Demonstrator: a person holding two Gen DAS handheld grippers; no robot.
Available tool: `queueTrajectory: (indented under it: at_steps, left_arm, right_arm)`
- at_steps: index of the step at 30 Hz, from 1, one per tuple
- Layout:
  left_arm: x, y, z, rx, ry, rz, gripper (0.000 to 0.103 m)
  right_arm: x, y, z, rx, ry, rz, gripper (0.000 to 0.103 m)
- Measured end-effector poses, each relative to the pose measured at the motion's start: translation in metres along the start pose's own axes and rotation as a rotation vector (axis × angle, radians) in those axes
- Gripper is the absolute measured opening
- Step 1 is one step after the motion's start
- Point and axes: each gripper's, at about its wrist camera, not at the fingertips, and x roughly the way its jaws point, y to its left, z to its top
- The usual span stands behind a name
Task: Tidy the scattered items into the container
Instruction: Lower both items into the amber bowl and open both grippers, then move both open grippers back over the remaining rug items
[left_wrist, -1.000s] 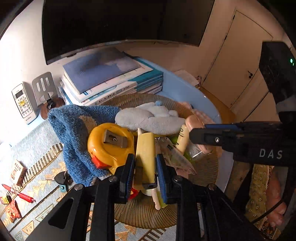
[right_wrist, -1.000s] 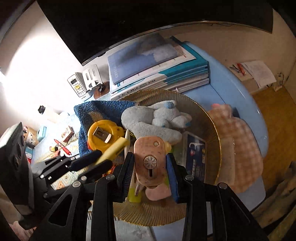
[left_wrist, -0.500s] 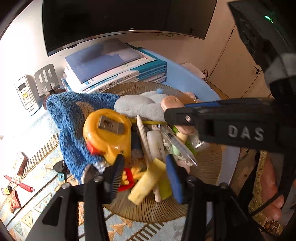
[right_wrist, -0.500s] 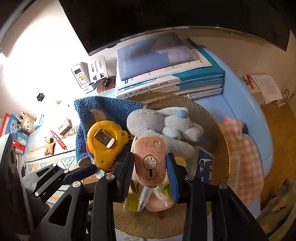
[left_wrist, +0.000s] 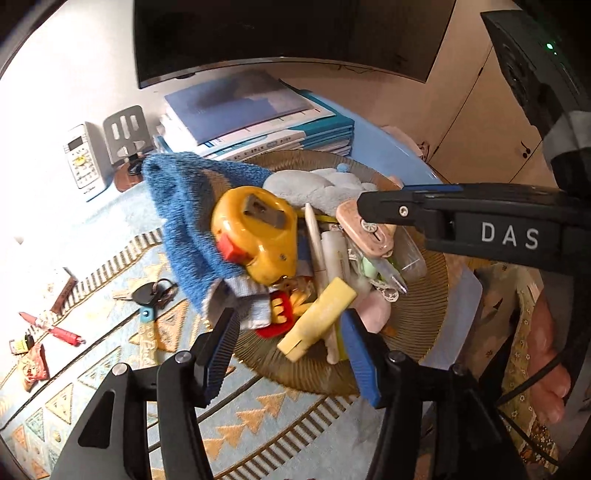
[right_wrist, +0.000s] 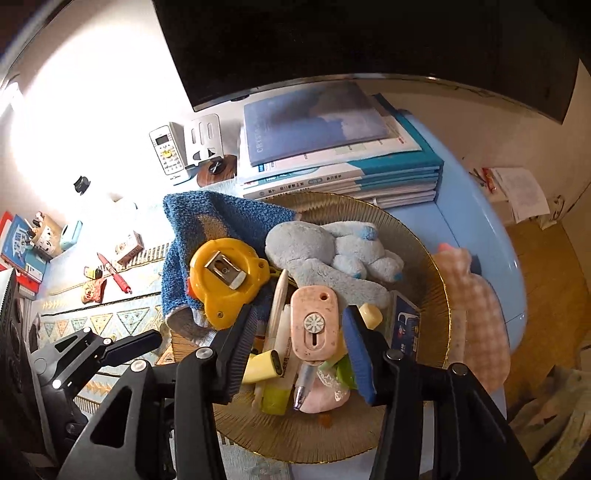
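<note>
Left tool (left_wrist: 291, 350): black frame, silver screws, ribbed blue pads (left_wrist: 360, 352). Right tool (right_wrist: 299, 347): matching black frame, blue pads, white "DAS" lettering on its side, green indicator light on the housing above that lettering, black cable below.

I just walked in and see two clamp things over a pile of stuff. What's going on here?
A person is tidying loose items into a round gold dish using a handheld gripper in each hand. The left gripper is open and empty above a pale yellow stick lying on the pile. The right gripper is open too, with a pink utility knife between its fingers. A red pen and keys are still out on the table.
</note>
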Motion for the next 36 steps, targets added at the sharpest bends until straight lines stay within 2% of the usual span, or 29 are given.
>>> queueTrajectory:
  at_steps: [8,14,25,36]
  left_arm:
    - [-0.018,0.022,-0.01,-0.033,-0.009,0.017,0.054]
    - [-0.03,0.047,-0.024,-0.083,-0.005,0.04,0.064]
    - [-0.057,0.121,-0.063,-0.242,0.003,0.08,0.074]
    - [-0.083,0.191,-0.096,-0.34,-0.003,0.12,0.074]
  right_arm:
    - [-0.015,0.032,0.0,-0.048,-0.034,-0.011,0.055]
    - [-0.019,0.066,-0.001,-0.1,-0.054,-0.01,0.06]
    - [-0.018,0.137,0.002,-0.175,-0.05,0.027,0.062]
    - [-0.014,0.208,0.0,-0.242,-0.054,0.034,0.065]
